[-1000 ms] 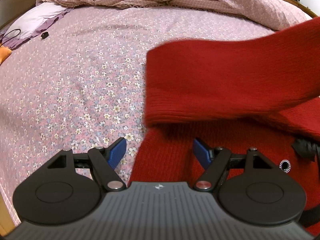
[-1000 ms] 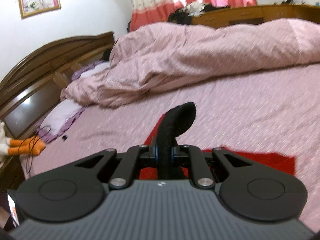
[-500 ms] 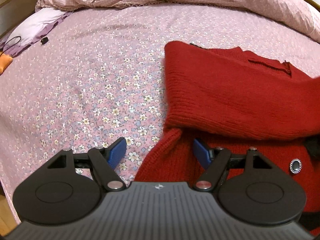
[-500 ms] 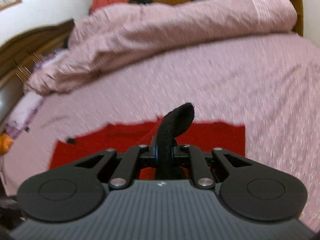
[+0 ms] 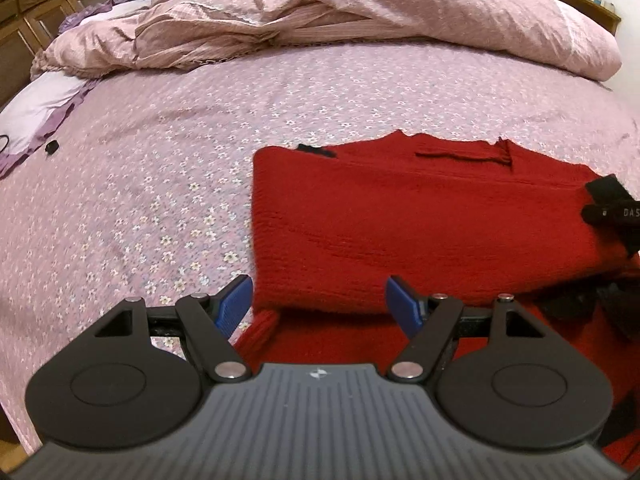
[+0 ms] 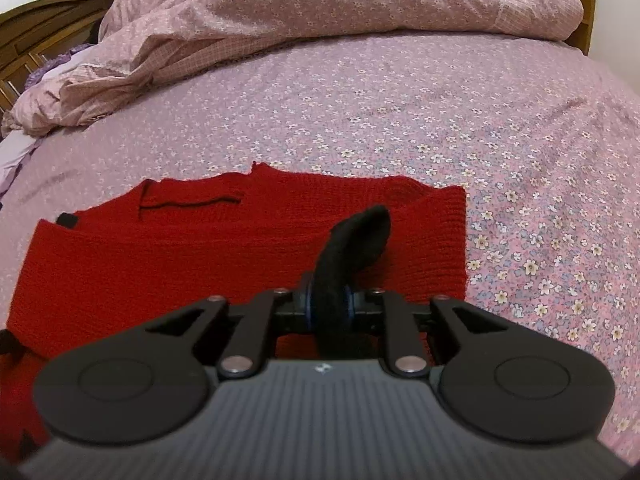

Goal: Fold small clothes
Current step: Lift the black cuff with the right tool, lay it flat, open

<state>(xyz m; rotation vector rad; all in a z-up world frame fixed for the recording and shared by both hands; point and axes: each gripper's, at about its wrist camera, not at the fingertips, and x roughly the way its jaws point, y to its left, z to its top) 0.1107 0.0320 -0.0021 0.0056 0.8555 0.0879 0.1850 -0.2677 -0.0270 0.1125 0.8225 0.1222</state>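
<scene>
Slippage worries us: our right gripper [image 6: 328,304], jaws just easing apart, pinches the red sweater's [image 5: 420,216] black trim [image 6: 356,240] on the bed [image 6: 440,100]; the fold may shift. Left gripper [image 5: 320,304] spread, empty.

The only legible lettering is in the left wrist view: white capitals "DAS" on a black part [image 5: 618,212] at the right edge of the picture, above the red garment [image 5: 420,220]; the word is cut off by the frame, so the rest cannot be read, and a small white mark sits just to the left of the letters. Each gripper body carries a small pale emblem on its ribbed front edge, a logo without letters, on the left gripper [image 5: 318,304] and on the right gripper [image 6: 328,300].
</scene>
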